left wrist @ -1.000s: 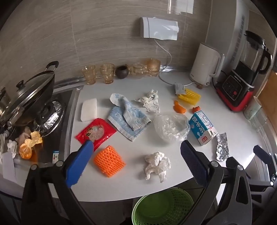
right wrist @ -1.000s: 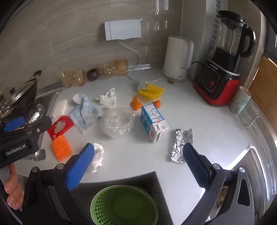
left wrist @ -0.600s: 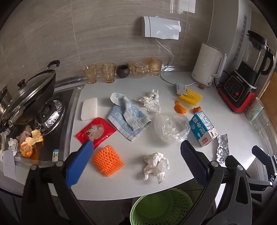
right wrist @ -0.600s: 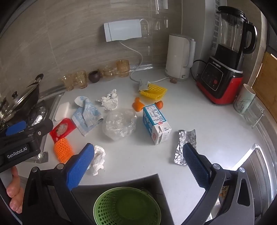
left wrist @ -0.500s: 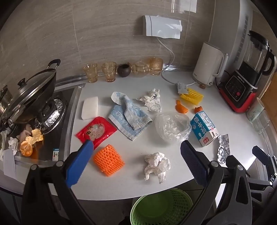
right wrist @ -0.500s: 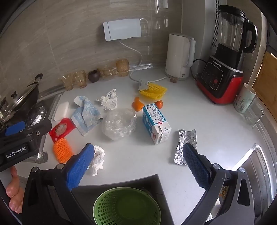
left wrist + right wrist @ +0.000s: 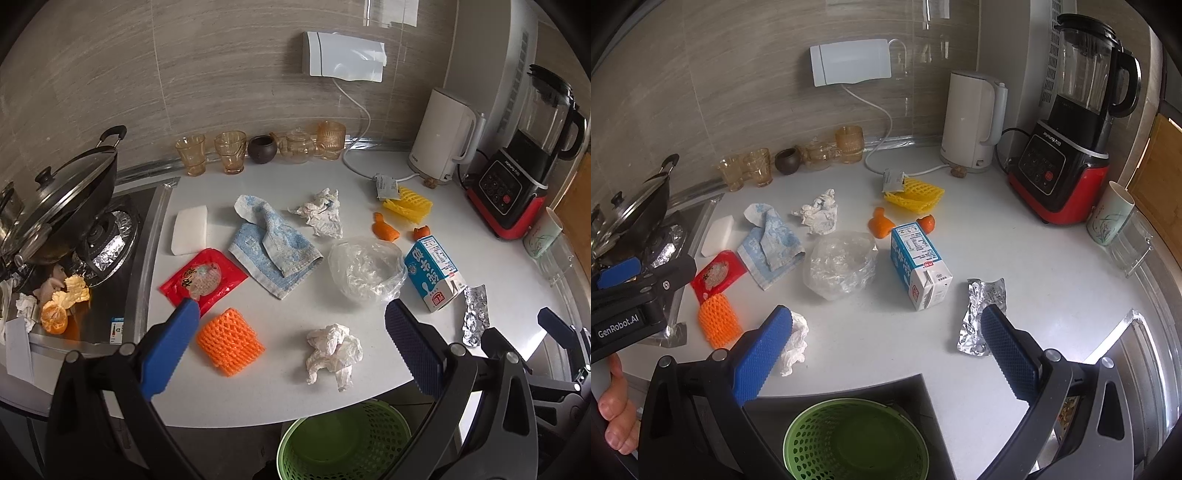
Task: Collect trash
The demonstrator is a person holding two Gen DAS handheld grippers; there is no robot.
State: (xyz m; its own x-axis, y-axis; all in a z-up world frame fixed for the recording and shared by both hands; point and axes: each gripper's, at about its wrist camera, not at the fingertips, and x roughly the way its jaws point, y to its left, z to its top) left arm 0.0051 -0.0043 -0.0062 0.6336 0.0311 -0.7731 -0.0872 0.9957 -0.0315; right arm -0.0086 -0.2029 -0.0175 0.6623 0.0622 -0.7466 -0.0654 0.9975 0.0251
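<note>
**A:** Two views, and they don't overlap fully. The left wrist view gets the stove corner at the left edge: a lidded wok (image 7: 55,206), and orange peel scraps (image 7: 61,302) piled by the burner. The right wrist view barely catches that, but it shows the left claw (image 7: 635,280) from the side at the left edge, with the person's fingers under it, plus more of the green basket (image 7: 855,441) at bottom centre, which looks empty from what shows.

**B:** Claw state? And where's the trash?

**A:** Left claw (image 7: 291,347) is spread wide with nothing between the blue pads, hanging over the near edge of the white table (image 7: 280,391). Right claw (image 7: 886,350) is the same: wide apart, holding nothing. Trash is all loose on the table. Lower centre of the left view: a crumpled tissue (image 7: 332,350) and an orange foam net (image 7: 231,341) just left of it. Middle: a red snack wrapper (image 7: 203,278), a wadded clear plastic bag (image 7: 367,269), and a blue-and-white milk carton (image 7: 434,271) lying on its side. A crinkled foil wrapper (image 7: 979,317) sits right of the carton, partly behind the right claw's pad. Further back are a second tissue (image 7: 321,216), a yellow foam net (image 7: 406,205) and orange peel bits (image 7: 384,230).
</note>
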